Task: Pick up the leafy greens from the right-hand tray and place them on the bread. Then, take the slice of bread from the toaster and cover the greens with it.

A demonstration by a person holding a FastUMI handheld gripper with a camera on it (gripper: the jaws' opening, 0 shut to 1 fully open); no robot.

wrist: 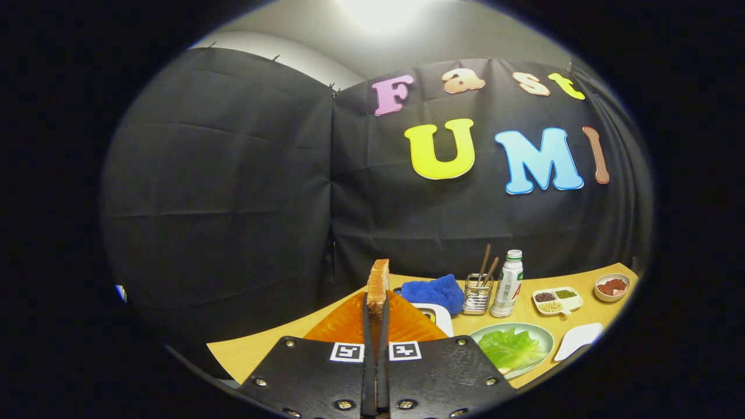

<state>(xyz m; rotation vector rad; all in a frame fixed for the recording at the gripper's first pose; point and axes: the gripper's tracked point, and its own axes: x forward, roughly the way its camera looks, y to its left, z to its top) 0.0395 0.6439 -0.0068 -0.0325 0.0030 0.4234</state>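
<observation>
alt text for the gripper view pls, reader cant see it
The gripper is shut on a slice of bread, held upright on edge above an orange mat on a wooden table. Beyond the fingers to the right, a plate holds leafy greens on bread, with a blue cloth, bottle and small dishes behind.

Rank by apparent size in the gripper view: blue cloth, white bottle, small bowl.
1. blue cloth
2. white bottle
3. small bowl

All sit at similar depth beyond the gripper, which holds the bread slice.
</observation>
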